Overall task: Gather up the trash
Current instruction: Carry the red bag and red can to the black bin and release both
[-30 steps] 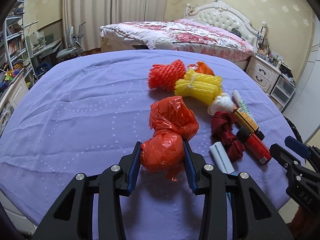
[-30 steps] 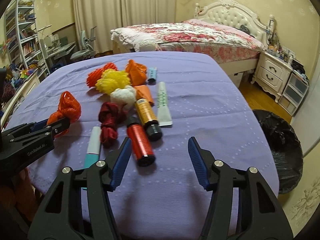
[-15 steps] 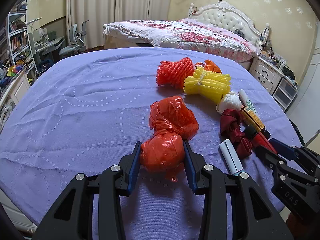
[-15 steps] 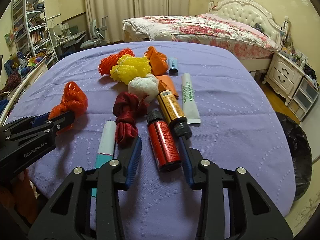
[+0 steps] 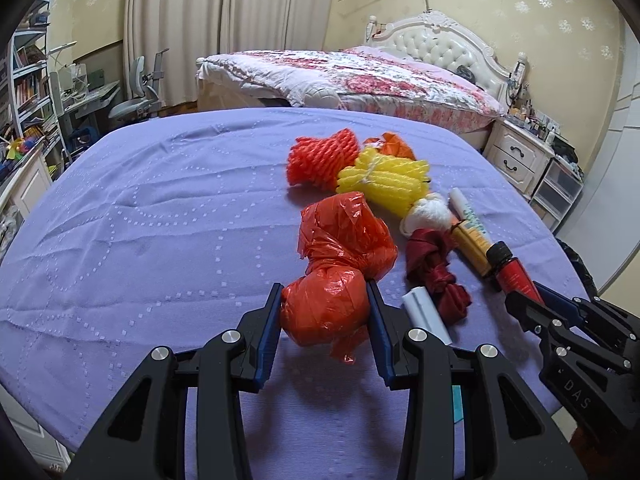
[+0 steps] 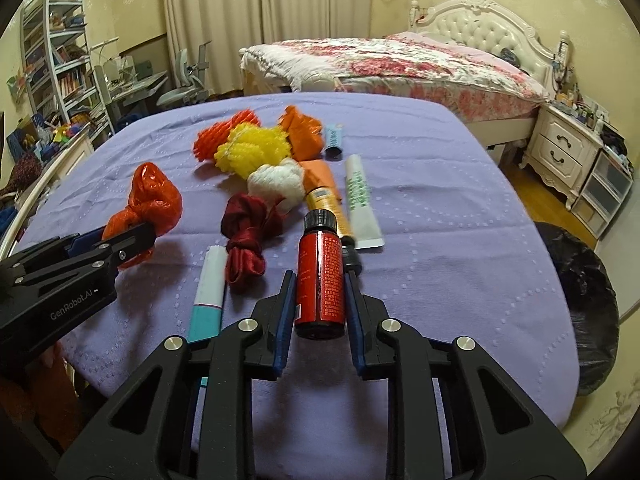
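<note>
The left tool (image 5: 323, 312) squeezes the orange bag (image 5: 326, 308) near the bench's (image 5: 140, 220) front edge. The right tool (image 6: 320, 302) is closing on the red bottle (image 6: 321, 280) there, pads touching.

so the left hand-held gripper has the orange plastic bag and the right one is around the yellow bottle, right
Not quite. The left hand-held gripper does have the orange plastic bag, but the right hand-held gripper is closing around the red bottle, not the yellow one. The yellow bottle lies untouched on the purple cloth, as the right wrist view shows.
</note>
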Action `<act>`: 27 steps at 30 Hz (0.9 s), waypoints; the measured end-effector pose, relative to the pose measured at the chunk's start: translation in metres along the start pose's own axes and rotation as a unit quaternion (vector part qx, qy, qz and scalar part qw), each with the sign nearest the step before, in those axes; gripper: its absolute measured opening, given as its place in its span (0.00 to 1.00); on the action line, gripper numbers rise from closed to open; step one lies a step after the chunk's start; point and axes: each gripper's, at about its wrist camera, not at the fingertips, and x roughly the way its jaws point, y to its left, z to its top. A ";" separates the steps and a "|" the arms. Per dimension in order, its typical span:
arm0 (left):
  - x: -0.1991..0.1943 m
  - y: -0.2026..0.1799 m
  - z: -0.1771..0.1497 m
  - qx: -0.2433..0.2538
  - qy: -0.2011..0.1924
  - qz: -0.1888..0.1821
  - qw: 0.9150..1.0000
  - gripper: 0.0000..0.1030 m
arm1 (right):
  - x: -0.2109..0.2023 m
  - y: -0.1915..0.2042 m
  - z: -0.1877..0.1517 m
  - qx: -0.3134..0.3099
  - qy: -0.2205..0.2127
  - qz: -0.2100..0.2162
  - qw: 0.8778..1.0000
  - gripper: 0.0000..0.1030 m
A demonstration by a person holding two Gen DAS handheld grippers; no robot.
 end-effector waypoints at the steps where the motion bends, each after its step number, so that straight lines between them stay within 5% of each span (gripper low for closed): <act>1: -0.001 -0.004 0.001 0.003 -0.003 -0.003 1.000 0.39 | -0.004 -0.004 0.000 0.005 -0.004 -0.004 1.000 0.23; 27: 0.021 -0.158 0.027 0.098 -0.019 -0.121 0.988 0.39 | -0.026 -0.153 -0.011 0.134 -0.044 -0.156 0.978 0.23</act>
